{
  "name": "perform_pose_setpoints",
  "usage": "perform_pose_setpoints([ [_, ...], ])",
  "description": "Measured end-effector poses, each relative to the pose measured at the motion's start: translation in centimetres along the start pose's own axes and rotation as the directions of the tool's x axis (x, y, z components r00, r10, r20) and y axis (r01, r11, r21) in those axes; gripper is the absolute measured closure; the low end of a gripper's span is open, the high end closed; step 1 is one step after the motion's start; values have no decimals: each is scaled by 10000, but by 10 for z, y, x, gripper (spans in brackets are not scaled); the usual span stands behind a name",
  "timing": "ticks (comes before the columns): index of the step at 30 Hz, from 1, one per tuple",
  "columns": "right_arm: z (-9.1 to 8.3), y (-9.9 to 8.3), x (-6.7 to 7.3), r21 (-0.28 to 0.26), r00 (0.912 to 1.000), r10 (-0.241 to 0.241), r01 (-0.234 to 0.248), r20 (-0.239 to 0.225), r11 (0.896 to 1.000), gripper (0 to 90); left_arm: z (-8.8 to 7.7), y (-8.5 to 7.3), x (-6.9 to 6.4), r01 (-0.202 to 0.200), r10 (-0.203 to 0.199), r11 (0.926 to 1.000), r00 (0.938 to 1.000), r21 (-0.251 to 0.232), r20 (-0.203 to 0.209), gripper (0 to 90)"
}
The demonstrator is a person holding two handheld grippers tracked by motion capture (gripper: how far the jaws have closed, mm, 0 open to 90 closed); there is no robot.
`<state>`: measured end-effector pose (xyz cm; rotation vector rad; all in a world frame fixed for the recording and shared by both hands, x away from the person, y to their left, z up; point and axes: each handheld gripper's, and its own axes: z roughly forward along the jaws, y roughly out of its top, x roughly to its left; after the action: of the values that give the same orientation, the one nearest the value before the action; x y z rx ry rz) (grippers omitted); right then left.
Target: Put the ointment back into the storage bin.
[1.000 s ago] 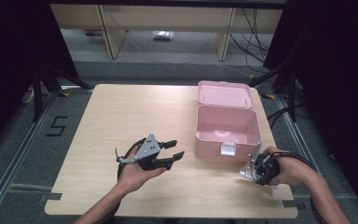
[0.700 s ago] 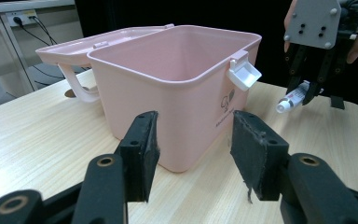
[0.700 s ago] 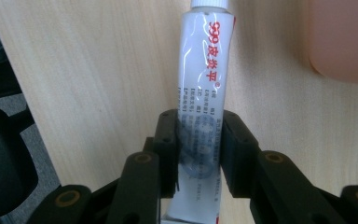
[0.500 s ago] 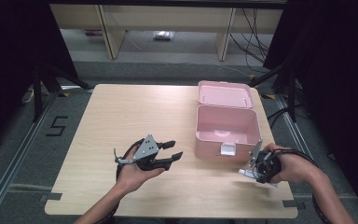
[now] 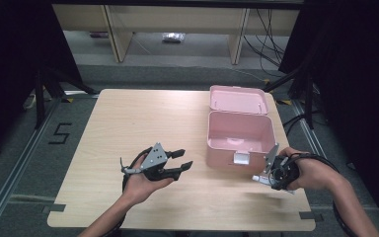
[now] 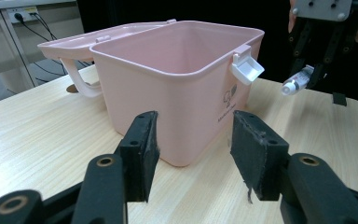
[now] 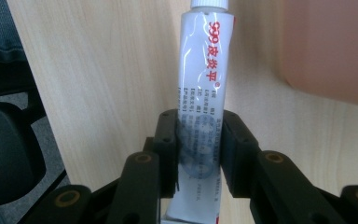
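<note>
1. Now my right gripper point(image 7: 198, 154) pinches a white ointment tube with red lettering point(image 7: 204, 93), just beside the open pink plastic box point(image 5: 239, 136) on the pale wooden table point(image 5: 128, 123).
2. My left gripper point(image 5: 185, 160) hovers with its jaws spread and nothing between them, facing the box.

Pale pink box point(image 5: 239, 136) on the right, its pink lid point(image 5: 238, 99) beyond it, a white latch point(image 5: 241, 158) on the near wall. Light wood-grain table point(image 5: 128, 118). White tube point(image 7: 203, 98) with red lettering and a white cap in the black right tongs point(image 7: 198, 154). Left tongs point(image 5: 183, 160) black, with a grey plate.
</note>
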<state>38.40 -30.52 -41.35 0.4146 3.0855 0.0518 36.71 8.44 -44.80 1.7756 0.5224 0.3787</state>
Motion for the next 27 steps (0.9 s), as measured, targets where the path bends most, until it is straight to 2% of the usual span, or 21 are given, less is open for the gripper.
perform_pose_setpoints([
  [3, -3, 1, -1, -55, 9999, -129, 129, 34, 9999, 714, 0, 0, 0, -7, 7, 10000, 10000, -15, 2, 502],
  [6, -6, 1, 1, 30, 9999, 81, -82, 108, 10000, 714, -1, 0, 0, -12, 12, 10000, 10000, -23, 4, 502],
  [7, -6, 2, -1, -38, 9997, -198, 199, 117, 9998, 714, -1, 0, 0, -15, 15, 10000, 10000, -15, 7, 502],
  [8, -8, 2, 0, -24, 9998, -69, 69, 170, 10000, 714, 0, 0, 0, -7, 7, 10000, 10000, -18, 10, 501],
  [10, -8, 3, -2, -117, 9992, -398, 399, 86, 9991, 714, 0, 0, 1, -11, 11, 10000, 10000, 2, 5, 501],
  [12, -10, 4, -2, -39, 9997, -249, 249, 25, 9997, 714, 0, 0, 1, -11, 11, 10000, 10000, 3, 4, 500],
  [14, -12, 4, -3, 88, 9995, -306, 305, 82, 9995, 714, 0, 0, 1, 2, -2, 10000, 10000, -2, -4, 499],
  [16, -13, 5, -3, -35, 9988, -456, 457, 197, 9990, 714, 0, 0, 1, -10, 10, 10000, 10000, 11, 0, 498],
  [18, -15, 5, -2, 57, 9997, -160, 159, 195, 9999, 714, 0, 0, 0, 0, 0, 10000, 10000, 23, -8, 496],
  [19, -15, 5, -4, -63, 9981, -559, 561, 267, 9984, 714, 0, 0, 0, 1, -1, 10000, 10000, 32, -5, 496],
  [22, -18, 7, -3, -7, 9991, -387, 387, 179, 9992, 714, 0, -1, 0, 15, -15, 10000, 10000, 29, -4, 496],
  [23, -19, 6, -3, -57, 9990, -333, 335, 306, 9994, 715, 0, -1, 0, 13, -13, 10000, 10000, 25, -5, 495],
  [24, -18, 7, -5, -181, 9973, -698, 703, 227, 9974, 714, 0, -1, -1, 5, -5, 10000, 10000, 40, 5, 495],
  [27, -19, 8, -7, -191, 9951, -949, 954, 269, 9953, 714, 1, -2, -1, 21, -20, 10000, 9999, -72, 106, 495],
])
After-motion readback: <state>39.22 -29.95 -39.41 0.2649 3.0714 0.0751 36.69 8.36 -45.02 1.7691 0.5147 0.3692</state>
